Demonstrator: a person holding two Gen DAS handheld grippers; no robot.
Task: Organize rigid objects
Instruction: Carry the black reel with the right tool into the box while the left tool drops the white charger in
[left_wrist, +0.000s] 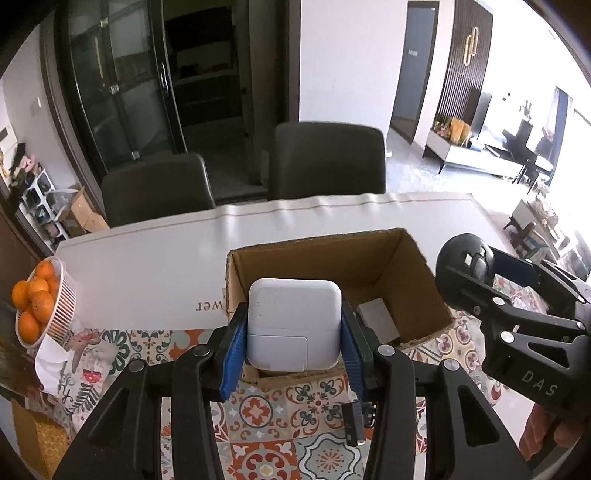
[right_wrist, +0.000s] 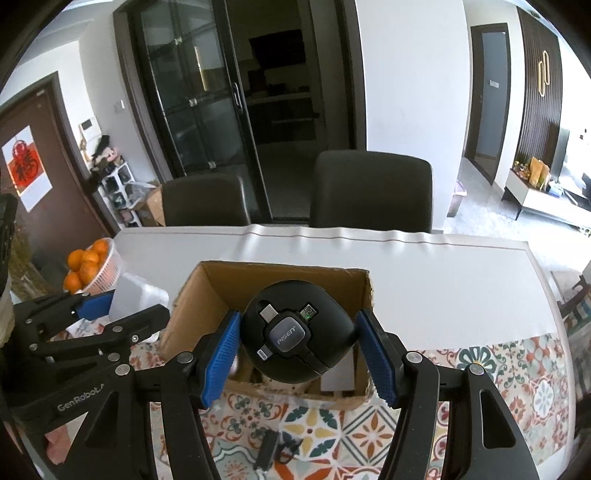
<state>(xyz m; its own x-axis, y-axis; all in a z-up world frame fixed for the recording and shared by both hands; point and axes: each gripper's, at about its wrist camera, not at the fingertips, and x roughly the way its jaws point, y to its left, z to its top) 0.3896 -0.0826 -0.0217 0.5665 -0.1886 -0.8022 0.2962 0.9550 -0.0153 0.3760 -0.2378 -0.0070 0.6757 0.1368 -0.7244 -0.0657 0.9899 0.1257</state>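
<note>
A white square power adapter (left_wrist: 291, 310) sits between the blue pads of my left gripper (left_wrist: 293, 332), which is shut on it just above the near wall of an open cardboard box (left_wrist: 332, 258). My right gripper (right_wrist: 298, 326) is shut on a black round cable reel (right_wrist: 299, 343) marked PISEN, held over the same box (right_wrist: 280, 273). A flat white item (left_wrist: 376, 317) lies on the box floor. In the left wrist view the right gripper (left_wrist: 476, 291) comes in from the right with the black reel (left_wrist: 465, 258). The right wrist view shows the left gripper (right_wrist: 122, 306) at the left.
A white basket of oranges (left_wrist: 40, 302) stands at the table's left edge, with a floral fabric bundle (left_wrist: 81, 354) beside it. A small black connector (left_wrist: 356, 421) lies on the patterned tablecloth (left_wrist: 258, 406) in front of the box. Two dark chairs (left_wrist: 328, 158) stand behind the table.
</note>
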